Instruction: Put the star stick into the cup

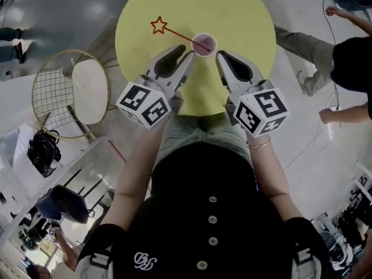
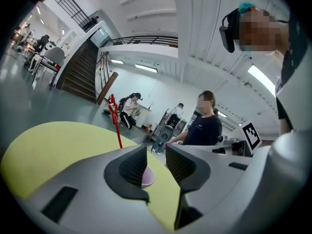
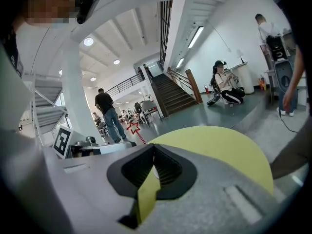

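Observation:
A small pink cup (image 1: pixel 203 44) stands on the round yellow table (image 1: pixel 232 10). The red star stick (image 1: pixel 174 34) leans in the cup, its star (image 1: pixel 158 25) up and to the left. My left gripper (image 1: pixel 188 54) sits just left of the cup, open, with nothing between its fingers. In the left gripper view the cup (image 2: pixel 147 178) shows through the gap of the left gripper (image 2: pixel 156 149), and the stick (image 2: pixel 117 128) rises beyond. My right gripper (image 1: pixel 221 55) is just right of the cup. In its own view the right gripper (image 3: pixel 153 148) has its tips touching and empty, and the star (image 3: pixel 133 127) shows beyond.
A wire-frame chair (image 1: pixel 70 92) stands left of the table, with a black bag (image 1: pixel 43 150) on the floor below it. A person in black (image 1: pixel 349 57) sits at the right, near a cable (image 1: pixel 308 144) on the floor. Other people stand farther off in the hall.

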`<action>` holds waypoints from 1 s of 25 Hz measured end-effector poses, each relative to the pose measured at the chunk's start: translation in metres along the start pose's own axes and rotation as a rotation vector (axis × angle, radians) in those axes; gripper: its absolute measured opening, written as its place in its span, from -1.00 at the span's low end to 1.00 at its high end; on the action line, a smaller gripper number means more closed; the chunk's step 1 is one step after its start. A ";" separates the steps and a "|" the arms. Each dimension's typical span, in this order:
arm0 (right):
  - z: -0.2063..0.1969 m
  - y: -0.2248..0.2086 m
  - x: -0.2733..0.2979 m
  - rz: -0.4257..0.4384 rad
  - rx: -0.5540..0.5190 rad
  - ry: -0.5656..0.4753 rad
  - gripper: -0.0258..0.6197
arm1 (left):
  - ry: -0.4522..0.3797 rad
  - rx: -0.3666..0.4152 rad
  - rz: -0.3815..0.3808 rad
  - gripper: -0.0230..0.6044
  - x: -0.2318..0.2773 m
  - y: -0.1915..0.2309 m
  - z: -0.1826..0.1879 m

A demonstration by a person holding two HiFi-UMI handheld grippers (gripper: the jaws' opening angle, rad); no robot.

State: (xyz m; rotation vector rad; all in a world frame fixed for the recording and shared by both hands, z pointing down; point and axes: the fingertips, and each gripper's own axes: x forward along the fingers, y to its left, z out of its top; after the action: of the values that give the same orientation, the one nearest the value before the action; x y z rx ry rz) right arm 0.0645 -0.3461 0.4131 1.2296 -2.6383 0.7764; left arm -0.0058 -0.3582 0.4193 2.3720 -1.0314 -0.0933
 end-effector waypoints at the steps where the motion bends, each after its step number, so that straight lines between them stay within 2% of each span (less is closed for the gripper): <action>1: 0.001 0.000 -0.001 0.000 -0.003 -0.007 -0.91 | 0.001 0.004 -0.007 -0.54 0.000 -0.003 0.000; 13: 0.022 0.022 -0.015 0.042 -0.080 -0.039 -0.91 | -0.037 0.020 -0.038 -0.56 -0.013 -0.037 0.016; 19: 0.030 0.028 -0.022 0.061 -0.109 -0.051 -0.91 | -0.037 0.042 -0.078 -0.78 -0.016 -0.051 0.019; 25: 0.032 0.036 -0.028 0.083 -0.115 -0.058 -0.91 | -0.040 0.058 -0.102 -0.85 -0.019 -0.063 0.023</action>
State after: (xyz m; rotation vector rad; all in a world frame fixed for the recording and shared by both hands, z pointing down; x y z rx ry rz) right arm 0.0596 -0.3240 0.3625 1.1366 -2.7528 0.5994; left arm 0.0161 -0.3204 0.3649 2.4851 -0.9428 -0.1510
